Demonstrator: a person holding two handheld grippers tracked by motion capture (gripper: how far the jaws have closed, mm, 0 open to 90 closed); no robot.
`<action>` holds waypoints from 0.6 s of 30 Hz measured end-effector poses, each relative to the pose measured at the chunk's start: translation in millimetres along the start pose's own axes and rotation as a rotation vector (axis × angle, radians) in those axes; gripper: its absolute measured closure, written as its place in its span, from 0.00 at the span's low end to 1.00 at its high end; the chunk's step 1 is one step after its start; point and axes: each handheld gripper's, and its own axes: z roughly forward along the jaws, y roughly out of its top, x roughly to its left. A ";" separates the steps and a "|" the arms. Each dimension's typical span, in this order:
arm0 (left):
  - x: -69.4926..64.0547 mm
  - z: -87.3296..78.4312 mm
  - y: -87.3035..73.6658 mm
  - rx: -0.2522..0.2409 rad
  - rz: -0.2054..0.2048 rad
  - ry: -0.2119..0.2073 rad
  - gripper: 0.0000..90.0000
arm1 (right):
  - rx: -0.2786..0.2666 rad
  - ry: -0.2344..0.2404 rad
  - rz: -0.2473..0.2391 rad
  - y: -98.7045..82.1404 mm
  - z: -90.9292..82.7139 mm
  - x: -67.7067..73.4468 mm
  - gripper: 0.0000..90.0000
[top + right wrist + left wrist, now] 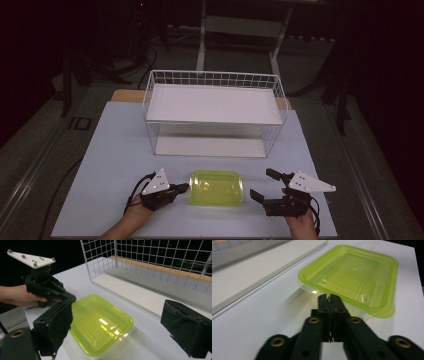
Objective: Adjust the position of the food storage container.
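The green-lidded container (pixel 216 187) lies between both grippers, the left gripper (pixel 183 188) (jaws pressed together) at its left rim, the right gripper (pixel 264 185) spread wide beside it.

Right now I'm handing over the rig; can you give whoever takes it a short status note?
Left gripper: jaws shut, empty, tips at the left edge of the green-lidded container.
Right gripper: jaws open, empty, just right of the container.
Container: lid on, on the table in front of the wire rack.
Done: both grippers are at the container.
Left: nothing gripped or lifted yet.
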 end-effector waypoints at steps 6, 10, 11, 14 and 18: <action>3.9 -14.5 16.4 -0.016 -0.145 0.043 0.47 | 0.016 -0.017 -0.013 -0.3 1.5 0.3 0.12; 3.3 -19.8 26.2 -0.044 -0.176 -0.007 0.16 | 0.043 -0.043 -0.059 0.4 4.1 3.4 0.12; 2.5 -20.9 28.7 -0.054 -0.167 -0.015 0.13 | 0.045 -0.050 -0.071 0.7 4.8 4.4 0.16; -1.1 -21.5 36.0 -0.050 -0.166 -0.022 0.02 | 0.053 -0.056 -0.122 1.2 8.1 7.1 0.18; -5.1 -20.8 41.9 -0.021 -0.174 -0.012 0.02 | 0.103 -0.040 -0.109 1.6 13.8 8.4 0.14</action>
